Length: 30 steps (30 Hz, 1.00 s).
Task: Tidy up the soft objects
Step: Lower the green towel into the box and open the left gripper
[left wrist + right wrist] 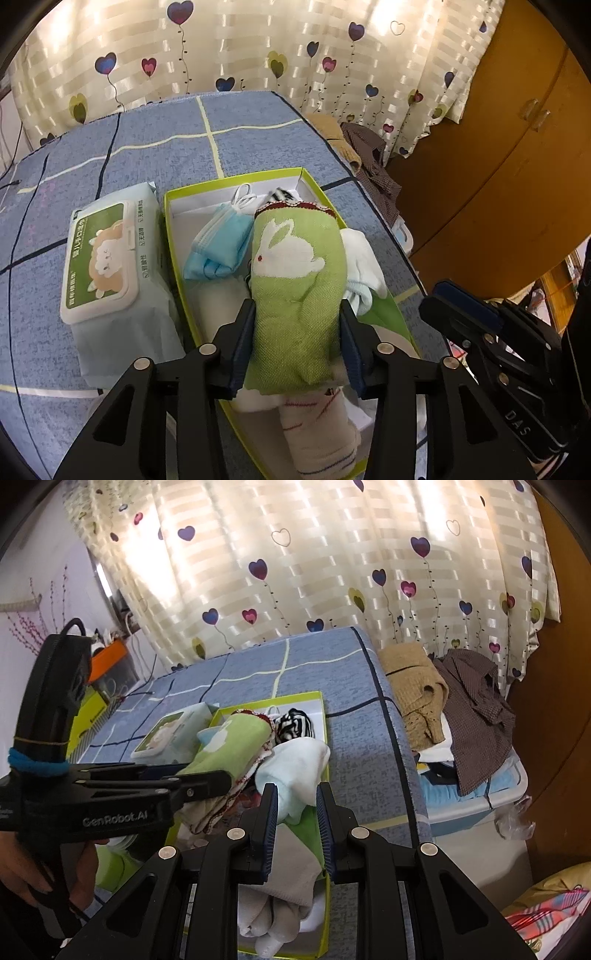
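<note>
on a blue checked bedspread (258, 122) sits a shallow box (236, 182) with a lime-green rim and a white inside, and most of the soft things are packed in it. the left gripper (297, 314) hangs over the box with its two fingers either side of a rolled green towel (299, 280) bearing a white rabbit. the fingers stand wide and the blue pads lie right along the roll's sides; whether they press on it cannot be told, and the roll lies on the pile in the box. just beside the towel, toward the far left of the box, lies a folded blue face mask (218, 243) with its white loops. a black-and-white striped cloth (295, 722) lies in the far end. a pale cream and light-blue cloth (295, 771) rests against the towel's right side at the box edge. a white cloth with thin red and blue lines (317, 432) lies under the near end of the towel.

the right gripper (296, 797) points at that pale cloth, its fingers partly apart with the cloth's lower edge between their tips, not visibly pinched. a pack of wet wipes (107, 266) lies just left of the box, touching it.
</note>
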Motion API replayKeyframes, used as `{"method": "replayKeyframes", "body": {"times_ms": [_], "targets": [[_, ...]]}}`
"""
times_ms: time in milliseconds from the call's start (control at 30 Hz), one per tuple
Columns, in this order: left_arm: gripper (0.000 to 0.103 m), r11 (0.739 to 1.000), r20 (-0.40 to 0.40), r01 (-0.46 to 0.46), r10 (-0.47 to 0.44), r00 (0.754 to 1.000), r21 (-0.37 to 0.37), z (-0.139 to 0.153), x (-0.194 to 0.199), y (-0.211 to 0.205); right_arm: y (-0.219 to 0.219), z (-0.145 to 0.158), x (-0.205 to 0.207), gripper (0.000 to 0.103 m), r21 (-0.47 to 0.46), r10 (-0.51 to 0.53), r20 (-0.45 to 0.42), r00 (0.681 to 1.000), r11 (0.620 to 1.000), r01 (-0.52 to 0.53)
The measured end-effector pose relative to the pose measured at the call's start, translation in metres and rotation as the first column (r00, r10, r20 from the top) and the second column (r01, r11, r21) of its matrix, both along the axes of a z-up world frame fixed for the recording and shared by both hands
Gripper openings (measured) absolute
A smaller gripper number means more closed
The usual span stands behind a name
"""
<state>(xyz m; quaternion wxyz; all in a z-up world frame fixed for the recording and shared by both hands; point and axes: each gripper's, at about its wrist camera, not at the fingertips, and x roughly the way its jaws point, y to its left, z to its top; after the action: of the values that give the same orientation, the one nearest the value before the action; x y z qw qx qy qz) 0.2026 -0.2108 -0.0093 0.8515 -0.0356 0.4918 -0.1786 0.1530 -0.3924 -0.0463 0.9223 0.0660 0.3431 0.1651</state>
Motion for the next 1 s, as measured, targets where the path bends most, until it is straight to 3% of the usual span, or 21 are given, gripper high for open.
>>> {"method": "replayKeyframes", "body": {"times_ms": [233,433,767,1000], "targets": [[0.05,1.0,0.024,0.015,-0.014,1.0,-0.025,0.006,-0.008,0.003,0.003,0.001,-0.003,0.021,-0.005,0.001,0.001,1.0,1.0,-0.001],[0.05,0.996,0.055,0.016,-0.011,0.998,-0.091,0.019,-0.02,0.012,0.007,0.005,-0.009,0.021,-0.012,0.001,0.004,1.0,1.0,-0.001],[0.05,0.995,0.019,0.033,-0.031,0.999,-0.094,0.007,-0.024,0.012,0.016,0.007,-0.014,0.021,-0.025,0.007,0.003,1.0,1.0,-0.007],[0.05,0.993,0.046,0.05,-0.046,0.998,-0.109,0.016,-0.03,0.013,0.015,0.01,-0.018,0.021,-0.03,-0.004,0.006,1.0,1.0,0.005]]}}
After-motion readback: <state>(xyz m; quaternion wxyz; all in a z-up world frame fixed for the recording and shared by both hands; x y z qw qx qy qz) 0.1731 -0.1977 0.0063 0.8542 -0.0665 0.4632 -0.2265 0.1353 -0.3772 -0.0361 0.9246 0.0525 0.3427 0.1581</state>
